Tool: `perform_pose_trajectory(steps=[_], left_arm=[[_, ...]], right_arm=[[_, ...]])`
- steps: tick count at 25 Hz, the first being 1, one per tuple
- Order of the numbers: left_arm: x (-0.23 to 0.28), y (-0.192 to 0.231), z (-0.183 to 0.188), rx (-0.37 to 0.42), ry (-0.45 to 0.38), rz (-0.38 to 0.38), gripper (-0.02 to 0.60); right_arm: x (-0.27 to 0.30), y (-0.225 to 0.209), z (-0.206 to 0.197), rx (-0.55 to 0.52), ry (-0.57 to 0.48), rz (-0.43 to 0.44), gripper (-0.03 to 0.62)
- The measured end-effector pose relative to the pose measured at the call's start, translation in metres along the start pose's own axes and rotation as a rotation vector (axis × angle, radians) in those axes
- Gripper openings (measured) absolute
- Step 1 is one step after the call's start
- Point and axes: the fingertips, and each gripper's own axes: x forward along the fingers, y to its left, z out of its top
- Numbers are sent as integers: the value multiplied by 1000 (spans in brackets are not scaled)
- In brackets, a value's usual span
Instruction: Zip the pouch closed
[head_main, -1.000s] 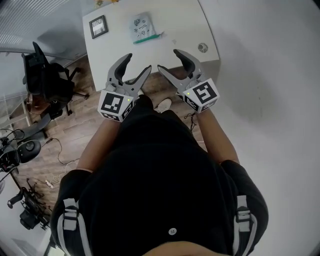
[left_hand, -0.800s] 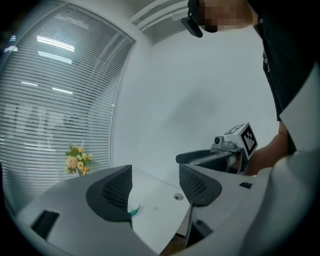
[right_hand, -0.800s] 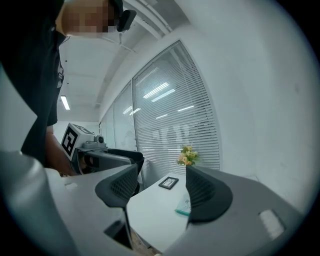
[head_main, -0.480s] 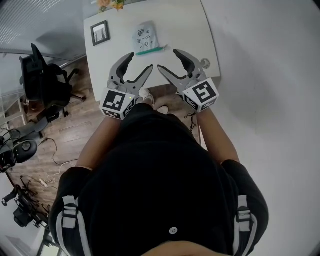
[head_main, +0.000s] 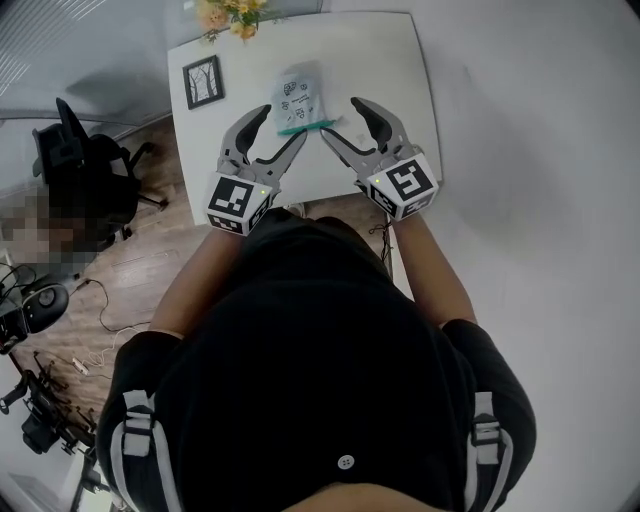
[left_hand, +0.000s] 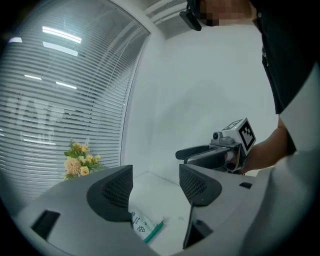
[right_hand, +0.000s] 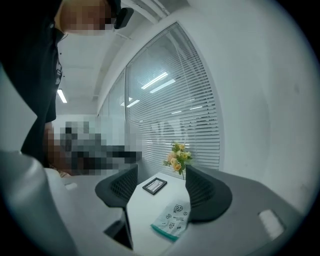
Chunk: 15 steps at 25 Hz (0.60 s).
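A clear pouch (head_main: 299, 97) with small printed figures and a green zip edge lies flat on the white table (head_main: 380, 60), zip edge toward me. The same pouch (left_hand: 145, 227) peeks out between the jaws in the left gripper view, and the pouch (right_hand: 173, 221) lies below the jaws in the right gripper view. My left gripper (head_main: 275, 130) hovers open over the table's near edge, just left of the zip. The right gripper (head_main: 342, 122) hangs open just right of it. Neither touches the pouch. The left gripper (left_hand: 156, 192) and the right gripper (right_hand: 160, 192) hold nothing.
A small framed picture (head_main: 204, 81) lies at the table's left side, and a bunch of yellow flowers (head_main: 230, 14) stands at its far left corner. A black office chair (head_main: 85, 165) and cables sit on the wood floor to the left.
Both grippers have moved forward over the table's near edge toward the pouch, still open. The table now sits closer in the head view.
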Motion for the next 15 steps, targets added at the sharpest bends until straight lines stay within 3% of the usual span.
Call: perform_pose_trajectory(steps=[6, 15], left_arm=[[13, 21, -10, -29, 34, 12, 287], [22, 29, -44, -144, 94, 145, 287]], right_arm=[[27, -18, -8, 20, 35, 10, 298], [48, -42, -40, 13, 130, 141, 290]])
